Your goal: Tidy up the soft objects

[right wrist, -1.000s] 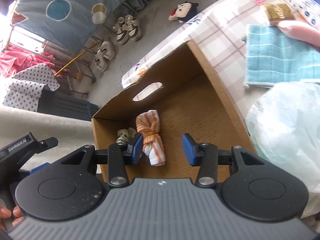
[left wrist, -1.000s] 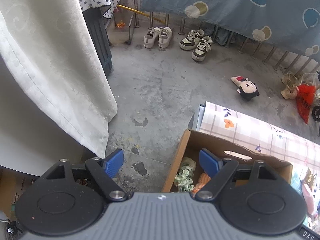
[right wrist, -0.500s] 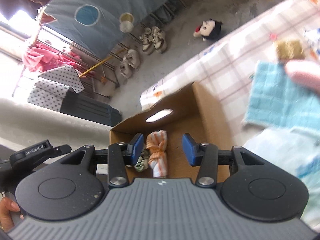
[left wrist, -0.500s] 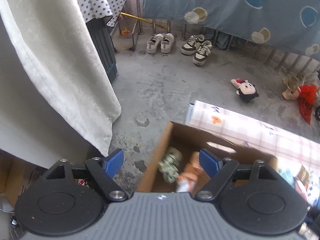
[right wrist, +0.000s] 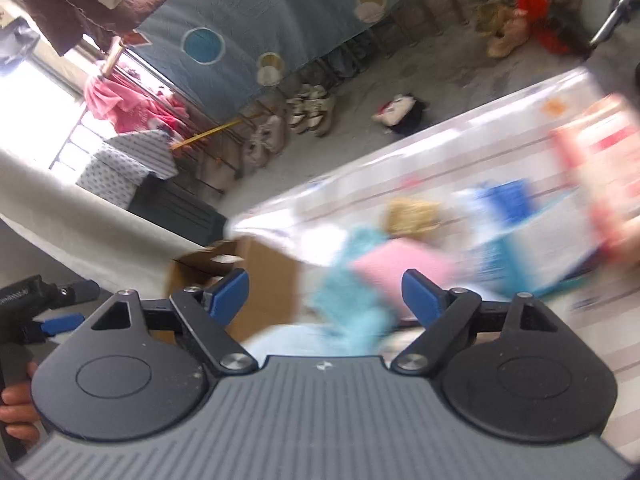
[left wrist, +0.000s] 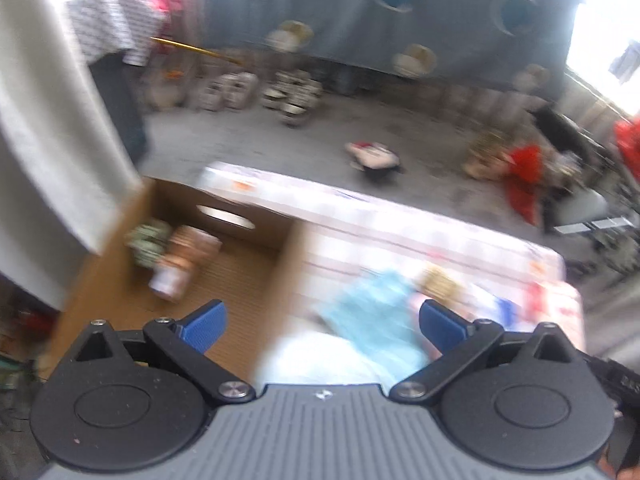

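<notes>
Both views are motion-blurred. A cardboard box (left wrist: 240, 280) stands at the table's left end and holds a green-white knotted cloth (left wrist: 146, 240) and an orange-striped rolled cloth (left wrist: 182, 260). Right of the box, on the checked tablecloth (left wrist: 400, 220), lies a turquoise towel (left wrist: 372, 312). My left gripper (left wrist: 322, 322) hangs above the box's right wall and the towel, its jaws opening, nothing between them. My right gripper (right wrist: 326, 294) is over the towel (right wrist: 348, 308) and a pink soft item (right wrist: 404, 268), its jaws opening and empty; the box (right wrist: 264, 280) sits to its left.
A white plastic bag (left wrist: 320, 356) lies near the table's front. A tan pack (right wrist: 414, 214), a blue-white pack (right wrist: 504, 216) and a red-white pack (right wrist: 600, 168) sit further right. A white curtain (left wrist: 44, 140) hangs left. Shoes (left wrist: 256, 92) and a plush toy (left wrist: 374, 158) lie on the floor.
Both grippers have swept right from over the box toward the towel side of the table. Both sets of jaws stand wider, the right one far wider than before.
</notes>
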`<state>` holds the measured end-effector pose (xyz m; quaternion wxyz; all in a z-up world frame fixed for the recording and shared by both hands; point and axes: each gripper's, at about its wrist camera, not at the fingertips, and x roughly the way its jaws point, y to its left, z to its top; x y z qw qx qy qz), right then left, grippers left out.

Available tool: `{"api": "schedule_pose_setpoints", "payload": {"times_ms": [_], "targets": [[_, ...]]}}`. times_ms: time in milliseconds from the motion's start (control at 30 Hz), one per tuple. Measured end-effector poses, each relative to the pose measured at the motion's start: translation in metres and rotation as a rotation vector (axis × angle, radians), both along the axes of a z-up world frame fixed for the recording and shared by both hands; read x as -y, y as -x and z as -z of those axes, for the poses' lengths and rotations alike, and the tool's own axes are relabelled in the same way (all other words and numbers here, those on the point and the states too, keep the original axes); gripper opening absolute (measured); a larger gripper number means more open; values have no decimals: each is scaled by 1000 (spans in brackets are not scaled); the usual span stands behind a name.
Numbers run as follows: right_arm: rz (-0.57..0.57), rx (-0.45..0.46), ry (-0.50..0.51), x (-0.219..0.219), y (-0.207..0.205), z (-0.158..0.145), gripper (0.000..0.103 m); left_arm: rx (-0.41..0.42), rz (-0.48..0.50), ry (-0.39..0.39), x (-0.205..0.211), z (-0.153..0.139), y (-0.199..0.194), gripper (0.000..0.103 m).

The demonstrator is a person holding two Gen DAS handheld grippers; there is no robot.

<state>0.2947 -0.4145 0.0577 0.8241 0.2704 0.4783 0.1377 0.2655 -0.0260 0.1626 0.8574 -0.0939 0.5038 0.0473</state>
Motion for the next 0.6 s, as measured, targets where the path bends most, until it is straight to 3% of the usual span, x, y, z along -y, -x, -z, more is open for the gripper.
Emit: {"api": "schedule_pose_setpoints", "payload": {"times_ms": [167,267,467,600], "targets": [[60,-62,34,105,21,33,84,-27,138,34,91,41,3,103],[159,-116,-46,138,36,63,84,-18,206,-10,134,63,5,102],[323,-262,-237,137,48,115,84,-69,327,-59,183,91,3,97],[301,-311,-239,113,49,132,83,-93,359,-53,191,94,11,94]]}}
